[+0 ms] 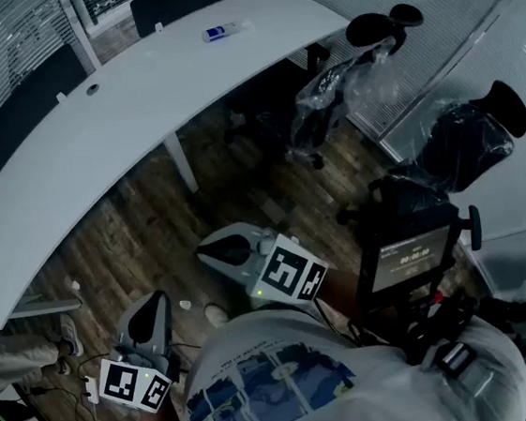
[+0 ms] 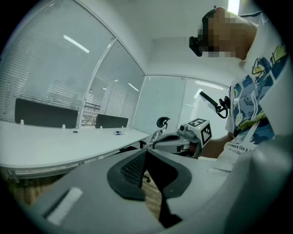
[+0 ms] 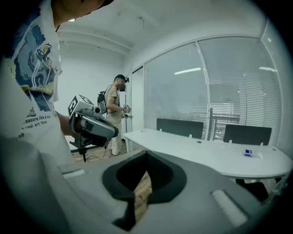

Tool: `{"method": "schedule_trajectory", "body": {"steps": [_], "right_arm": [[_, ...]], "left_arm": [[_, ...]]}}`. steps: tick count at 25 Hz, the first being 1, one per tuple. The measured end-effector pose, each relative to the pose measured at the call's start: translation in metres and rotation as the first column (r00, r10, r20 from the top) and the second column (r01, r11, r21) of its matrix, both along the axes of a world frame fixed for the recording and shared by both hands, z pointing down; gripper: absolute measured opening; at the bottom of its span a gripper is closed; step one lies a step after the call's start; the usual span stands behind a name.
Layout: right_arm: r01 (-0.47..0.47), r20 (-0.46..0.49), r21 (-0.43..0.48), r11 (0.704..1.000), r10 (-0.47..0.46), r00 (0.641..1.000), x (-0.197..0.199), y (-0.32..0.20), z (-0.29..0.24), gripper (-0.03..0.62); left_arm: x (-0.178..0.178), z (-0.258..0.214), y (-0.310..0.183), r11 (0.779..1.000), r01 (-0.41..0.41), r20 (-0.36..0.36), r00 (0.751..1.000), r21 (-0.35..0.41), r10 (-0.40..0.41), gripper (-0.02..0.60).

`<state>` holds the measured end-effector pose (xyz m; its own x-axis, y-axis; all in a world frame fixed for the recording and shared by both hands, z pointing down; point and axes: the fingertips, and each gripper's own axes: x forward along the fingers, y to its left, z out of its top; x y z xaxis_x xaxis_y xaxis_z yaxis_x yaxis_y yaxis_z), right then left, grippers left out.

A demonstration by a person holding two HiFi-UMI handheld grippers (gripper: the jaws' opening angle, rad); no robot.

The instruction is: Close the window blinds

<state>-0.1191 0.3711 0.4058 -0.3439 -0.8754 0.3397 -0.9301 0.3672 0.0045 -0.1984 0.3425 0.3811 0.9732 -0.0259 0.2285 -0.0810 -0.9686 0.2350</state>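
**Scene entry: office room, both grippers held low before the wearer**

- Left gripper (image 2: 146, 150): jaws pressed together at the tips, nothing between them. Only a sliver of wooden floor (image 1: 133, 229) shows through the gap lower down. In the head view it sits at lower left, close to the wearer's body and pointed toward the tabletop.
- Right gripper (image 3: 147, 152): jaws likewise brought fully together, holding nothing. In the head view it sits just right of the left one, marker cube uppermost.
- Window blinds (image 3: 238, 87): horizontal slats hanging behind glass panes along the far wall, beyond the tabletop. They are well apart from both grippers and neither touches them. The slat angle is too fine to make out.
- Tabletop (image 1: 136, 87): long, white and curved, standing between the grippers and the blinds.
- Blue-and-white item (image 1: 222, 32): small, lying on the tabletop near its far end; its kind is unclear.
- Divider panels (image 3: 179, 127): dark, upright along the tabletop's far edge.
- Office chairs (image 1: 344, 92): two, black and wrapped in clear plastic, to the right of the tabletop.
- Screen unit (image 1: 410, 259): dark device with a lit display, at the wearer's right side.
- T-shirt (image 1: 264, 384): white with a blue print, worn by the gripper holder.
- Second person (image 3: 114, 114): standing at the far left of the right gripper view, near the tabletop's end.
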Motion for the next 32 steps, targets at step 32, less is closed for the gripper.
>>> {"method": "schedule_trajectory", "body": {"steps": [32], "right_arm": [[-0.095, -0.028, -0.025, 0.995, 0.094, 0.995, 0.105, 0.009, 0.037, 0.028]], "left_arm": [[0.079, 0.023, -0.021, 0.999, 0.043, 0.027, 0.999, 0.007, -0.043, 0.002]]}}
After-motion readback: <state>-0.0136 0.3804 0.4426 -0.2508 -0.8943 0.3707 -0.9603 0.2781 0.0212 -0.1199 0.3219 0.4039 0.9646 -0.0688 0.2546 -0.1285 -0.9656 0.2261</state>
